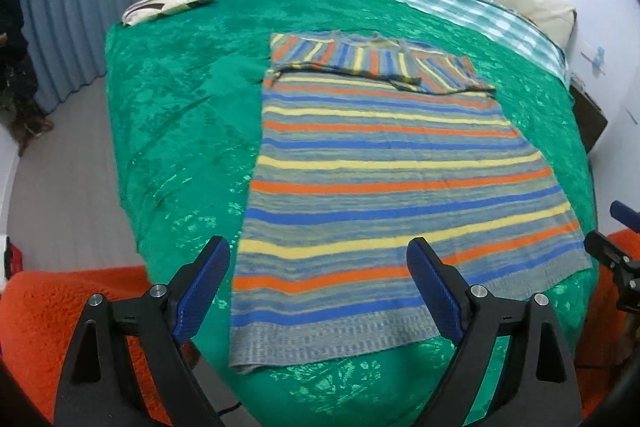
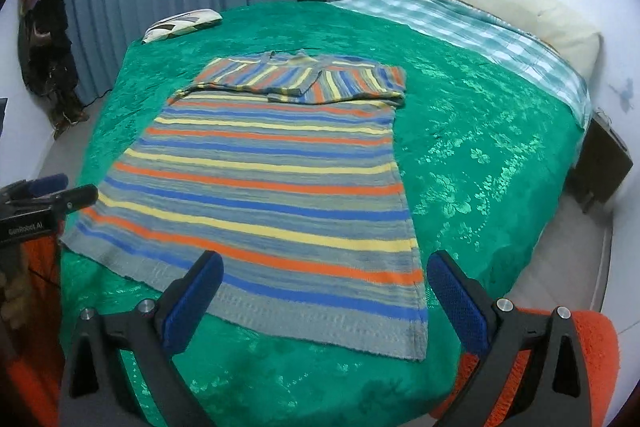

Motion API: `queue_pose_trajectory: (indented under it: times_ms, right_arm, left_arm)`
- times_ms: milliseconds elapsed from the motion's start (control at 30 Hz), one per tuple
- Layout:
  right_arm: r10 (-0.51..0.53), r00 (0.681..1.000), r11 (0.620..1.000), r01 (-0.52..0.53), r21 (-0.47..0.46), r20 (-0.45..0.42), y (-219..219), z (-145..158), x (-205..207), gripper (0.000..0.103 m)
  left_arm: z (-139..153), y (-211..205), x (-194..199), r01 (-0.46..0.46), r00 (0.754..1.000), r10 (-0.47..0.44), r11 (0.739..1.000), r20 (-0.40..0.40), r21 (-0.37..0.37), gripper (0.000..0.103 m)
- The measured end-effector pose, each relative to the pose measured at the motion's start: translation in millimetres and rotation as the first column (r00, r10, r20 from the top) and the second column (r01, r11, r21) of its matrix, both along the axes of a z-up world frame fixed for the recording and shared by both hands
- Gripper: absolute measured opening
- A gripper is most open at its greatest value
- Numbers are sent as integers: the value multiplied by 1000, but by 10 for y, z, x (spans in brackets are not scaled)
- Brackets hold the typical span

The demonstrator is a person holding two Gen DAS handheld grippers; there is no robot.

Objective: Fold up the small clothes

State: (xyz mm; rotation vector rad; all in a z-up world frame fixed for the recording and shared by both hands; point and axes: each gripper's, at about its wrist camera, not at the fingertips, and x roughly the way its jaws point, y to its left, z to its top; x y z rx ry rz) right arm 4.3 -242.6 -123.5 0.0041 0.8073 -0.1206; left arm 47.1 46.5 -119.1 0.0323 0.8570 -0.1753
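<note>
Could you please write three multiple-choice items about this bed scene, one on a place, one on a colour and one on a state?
1. Where do the sweater's sleeves lie?
A. Folded across its far end
B. Spread out to both sides
C. Hanging off the bed

2. What colour is the bedspread under the sweater?
A. Orange
B. Green
C. White

3. How do the two grippers stand?
A. Both shut on the hem
B. One open, one shut
C. Both open, holding nothing

Answers:
1 A: on the sweater both sleeves are laid inward over the chest.
2 B: the bedspread is shiny green with a flower pattern.
3 C: the left gripper and right gripper both show wide jaws with the hem lying flat, untouched.
</note>
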Motion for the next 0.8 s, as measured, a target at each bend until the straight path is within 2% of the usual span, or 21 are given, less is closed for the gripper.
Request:
queue_pose_trajectory:
  times_ms: [333,800]
  right_arm:
    - [-19,1000,1000,19,9,4,-54,-10,-74,101]
    - [8,1000,1000,-8,-2,9,-6,-13,-70,101]
  left_arm:
    - [-12,40,35,-21,1000,21,1000,2,9,91]
    - [-17,89,33,-37,999,37,999,8,13,92]
